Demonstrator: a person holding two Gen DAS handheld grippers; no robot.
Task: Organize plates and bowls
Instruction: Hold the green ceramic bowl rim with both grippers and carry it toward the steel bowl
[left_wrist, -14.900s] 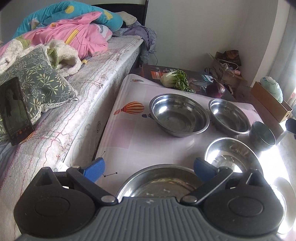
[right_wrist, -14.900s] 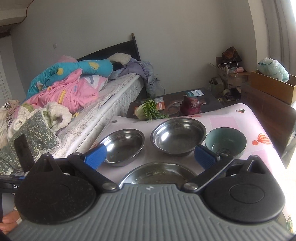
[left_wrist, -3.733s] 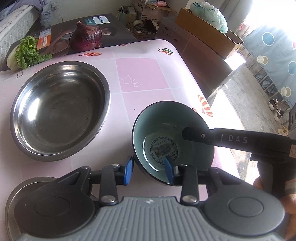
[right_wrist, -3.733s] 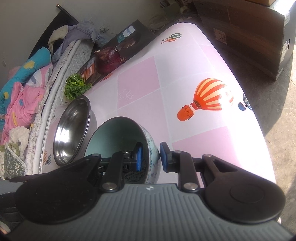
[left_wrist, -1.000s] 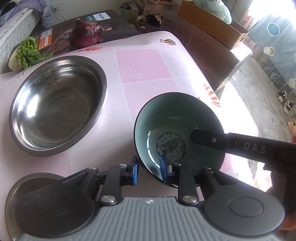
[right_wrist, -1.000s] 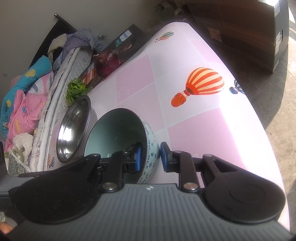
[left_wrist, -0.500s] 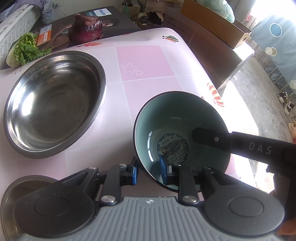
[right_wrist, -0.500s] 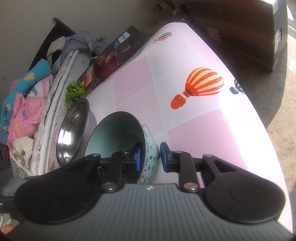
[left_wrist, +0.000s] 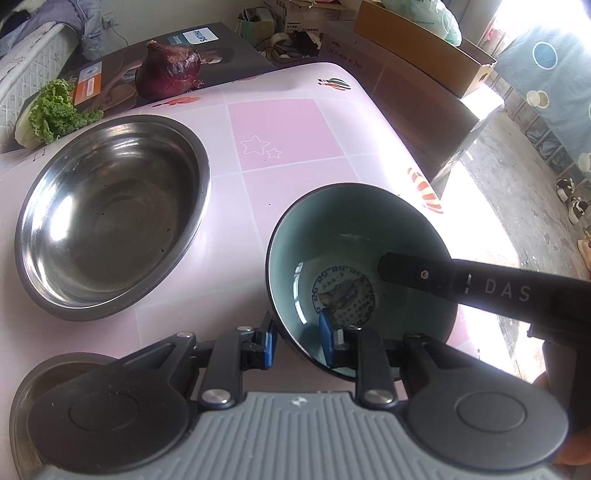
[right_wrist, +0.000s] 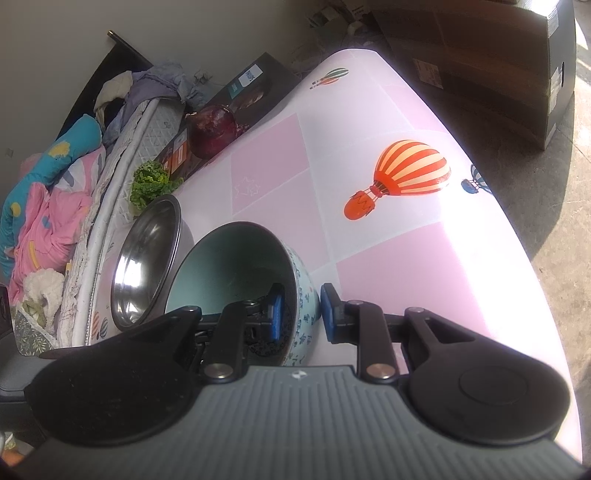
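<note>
A teal ceramic bowl (left_wrist: 354, 251) with a patterned outside is held above the pink table (left_wrist: 280, 133) by both grippers. My left gripper (left_wrist: 297, 338) is shut on its near rim, one blue pad inside and one outside. My right gripper (right_wrist: 301, 314) is shut on the opposite rim of the bowl (right_wrist: 236, 266); its black finger shows inside the bowl in the left wrist view (left_wrist: 417, 273). A large steel bowl (left_wrist: 110, 214) sits on the table to the left, also in the right wrist view (right_wrist: 147, 251).
Another steel dish (left_wrist: 22, 398) lies at the near left edge. A red cabbage (left_wrist: 170, 70) and green lettuce (left_wrist: 55, 114) rest on a dark box behind the table. Cardboard boxes (left_wrist: 424, 55) stand right. A bed with blankets (right_wrist: 48, 192) lies left.
The teal bowl, held by both grippers, has risen slightly and shifted a little away from the steel bowl. Both grips are unchanged.
</note>
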